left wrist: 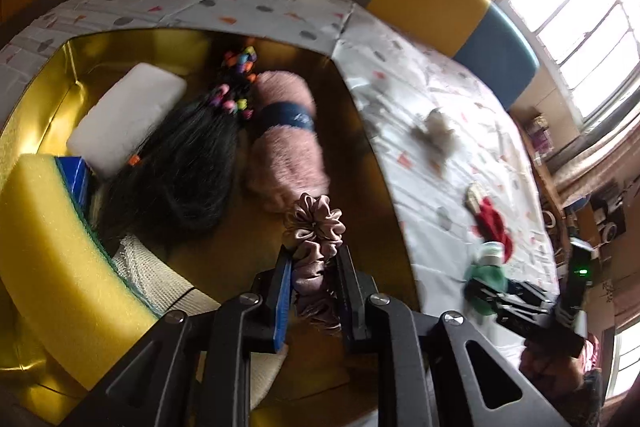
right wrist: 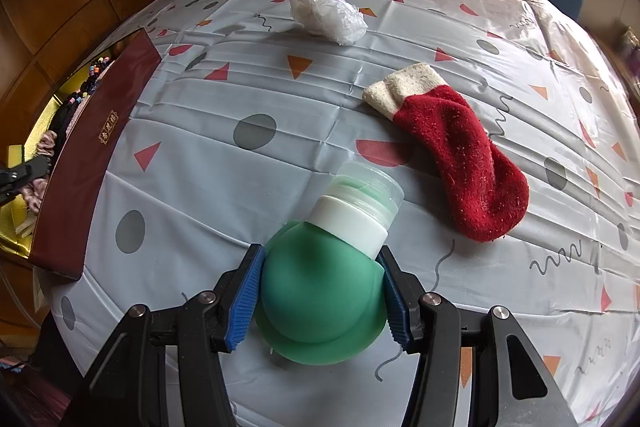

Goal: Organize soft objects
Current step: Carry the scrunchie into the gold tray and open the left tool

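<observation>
While poised over gold-lined box at frame centre, left gripper pinching mauve scrunchie: light, limp, best held mid-band. Right gripper clamping squashy green bottle, lower centre, slippery.

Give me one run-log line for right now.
left tool: shut on scrunchie, over box | right tool: shut on green bottle, on table | loose: sock, plastic bag

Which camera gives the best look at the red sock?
The right wrist view: the red sock lies flat, sharp and whole on the tablecloth, white cuff included. The left wrist view shows it only as a small, blurred red patch near the edge.
</observation>
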`<state>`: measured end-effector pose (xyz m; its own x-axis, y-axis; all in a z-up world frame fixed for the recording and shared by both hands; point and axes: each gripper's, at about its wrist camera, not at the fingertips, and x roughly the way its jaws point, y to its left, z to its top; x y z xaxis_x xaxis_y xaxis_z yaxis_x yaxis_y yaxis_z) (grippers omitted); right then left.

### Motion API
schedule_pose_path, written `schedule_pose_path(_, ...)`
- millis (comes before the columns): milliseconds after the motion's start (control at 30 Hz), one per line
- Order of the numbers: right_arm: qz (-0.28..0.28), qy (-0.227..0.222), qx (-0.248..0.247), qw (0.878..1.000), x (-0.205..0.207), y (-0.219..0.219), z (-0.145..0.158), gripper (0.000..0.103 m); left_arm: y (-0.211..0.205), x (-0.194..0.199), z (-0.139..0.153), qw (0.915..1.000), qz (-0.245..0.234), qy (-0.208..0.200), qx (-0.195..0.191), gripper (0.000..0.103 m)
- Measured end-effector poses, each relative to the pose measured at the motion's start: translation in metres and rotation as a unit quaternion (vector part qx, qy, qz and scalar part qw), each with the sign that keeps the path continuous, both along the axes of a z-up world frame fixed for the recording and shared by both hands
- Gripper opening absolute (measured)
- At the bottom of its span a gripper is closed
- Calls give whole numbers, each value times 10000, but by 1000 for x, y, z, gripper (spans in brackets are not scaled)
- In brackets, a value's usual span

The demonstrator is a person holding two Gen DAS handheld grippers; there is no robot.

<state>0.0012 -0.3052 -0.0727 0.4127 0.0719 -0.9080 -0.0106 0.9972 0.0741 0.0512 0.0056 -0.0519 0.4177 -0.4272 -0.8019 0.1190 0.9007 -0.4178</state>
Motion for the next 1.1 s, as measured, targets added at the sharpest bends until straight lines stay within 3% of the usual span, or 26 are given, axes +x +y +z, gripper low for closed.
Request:
schedule_pose_path(400,25,-9,-47,10000,0,0,0,56,-15,-3,-9,9962,-155,-239,826,32)
schedule_pose_path(567,56,-23,-85,9999,1,1,0,56,-22,-15,6,9882,-171,-710,1346,33)
schedule_pose_path(1100,83,-69,-210,9997,-1,4,1,55,-10,-39,32,9792,-23,-1216,1622,34)
